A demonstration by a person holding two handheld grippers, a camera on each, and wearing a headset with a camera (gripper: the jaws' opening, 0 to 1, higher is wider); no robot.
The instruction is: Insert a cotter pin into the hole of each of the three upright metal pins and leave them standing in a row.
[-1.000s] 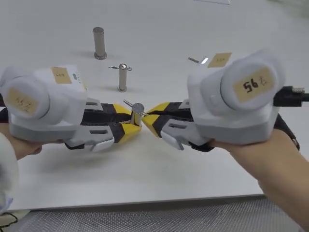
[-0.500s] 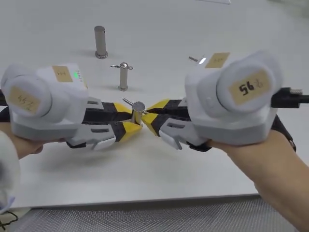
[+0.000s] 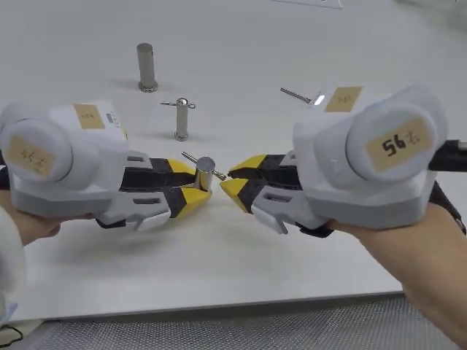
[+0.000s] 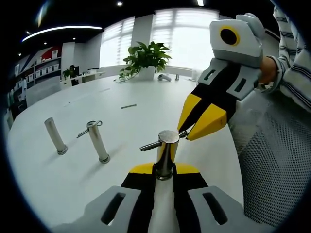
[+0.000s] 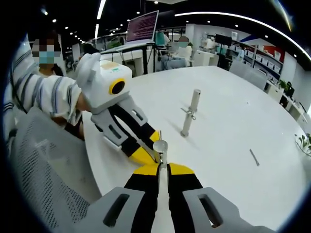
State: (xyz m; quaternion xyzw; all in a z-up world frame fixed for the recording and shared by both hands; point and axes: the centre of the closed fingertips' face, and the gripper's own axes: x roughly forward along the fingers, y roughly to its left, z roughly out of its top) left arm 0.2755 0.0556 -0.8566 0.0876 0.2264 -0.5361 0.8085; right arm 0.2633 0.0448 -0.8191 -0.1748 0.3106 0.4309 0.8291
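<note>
Where the left gripper (image 4: 165, 171) meets the work, its jaws are clamped on the shaft of the near metal pin (image 4: 166, 148). The grip is low on the shaft and leaves the head free. Likely reason: holding below the hole keeps the pin upright, stops it turning, and leaves the hole clear for the other tool.

The right gripper (image 5: 163, 167) comes at the near metal pin from the opposite side. Its jaws are drawn together to a thin slit, with the tips level with the pin's head. A cotter pin (image 4: 151, 144) passes through the hole in that head. One end sticks out on the side away from the right gripper; the other end lies at its tips. Whether the tips pinch that end or only rest against it is too small to tell.

Outward from the near metal pin:
- Just beyond it, the middle metal pin (image 3: 182, 122) stands upright on the surface (image 3: 241, 44). A second cotter pin (image 3: 177, 104) sits crosswise through its head, so that one looks finished.
- Further beyond, roughly in the same line, the far metal pin (image 3: 146, 67) stands upright with nothing through it.
- Off to the right-gripper side and well apart from the row, a loose cotter pin (image 3: 295, 93) lies flat on the surface, presumably kept for the far metal pin.

Judgement: the second insertion is at or near seating, with one pin left to do. The near metal pin is already held in line with the other two, so it should only need setting down straight to keep the row. Main risk: a sideways nudge on letting go could tip it.
</note>
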